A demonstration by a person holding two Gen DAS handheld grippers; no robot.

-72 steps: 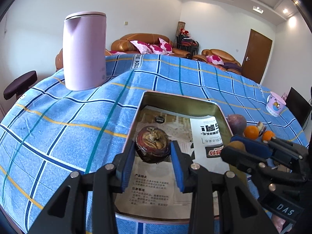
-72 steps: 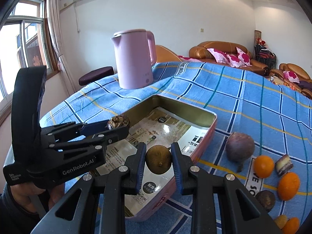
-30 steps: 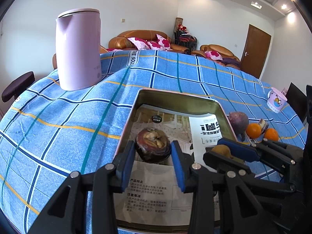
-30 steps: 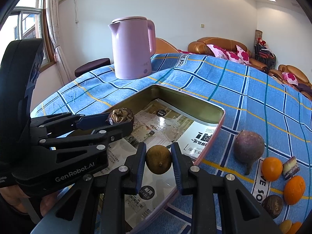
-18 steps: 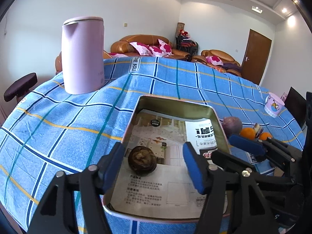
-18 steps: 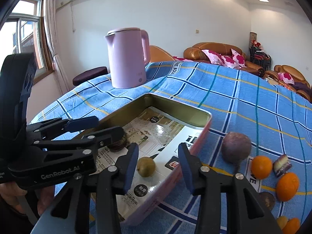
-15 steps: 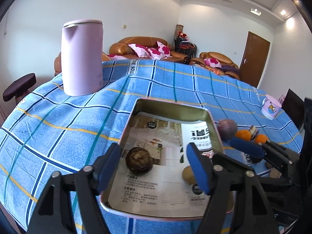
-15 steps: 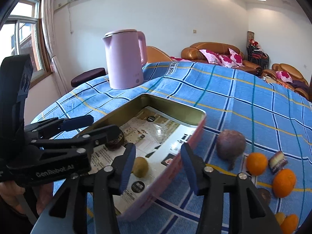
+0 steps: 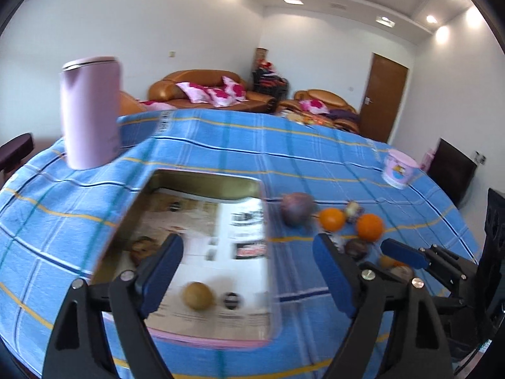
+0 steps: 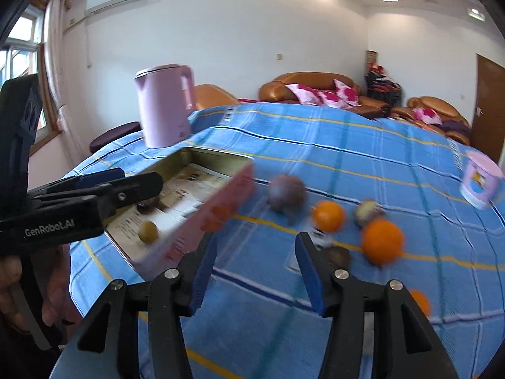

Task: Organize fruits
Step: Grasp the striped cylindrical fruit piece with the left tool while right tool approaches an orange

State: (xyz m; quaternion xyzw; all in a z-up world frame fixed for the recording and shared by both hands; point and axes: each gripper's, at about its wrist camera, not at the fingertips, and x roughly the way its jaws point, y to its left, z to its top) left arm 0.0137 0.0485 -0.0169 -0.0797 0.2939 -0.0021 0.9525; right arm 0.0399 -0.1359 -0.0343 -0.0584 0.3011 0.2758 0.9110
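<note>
While both sets of fingers stand released and have just been spreading, with nothing between them, the left gripper (image 9: pixel 247 271) hangs over the tin (image 9: pixel 208 180) holding two fruits (image 9: pixel 198 295). Swinging fast toward the loose oranges (image 10: pixel 382 241) on the desk (image 10: pixel 347 164), the right gripper (image 10: pixel 255 271) could knock one rolling off.

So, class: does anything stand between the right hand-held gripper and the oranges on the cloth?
Nothing visible blocks it. The right hand-held gripper is open and empty over bare cloth. A small dark fruit lies beside its right finger, short of the nearer orange; the other orange lies straight ahead.
</note>
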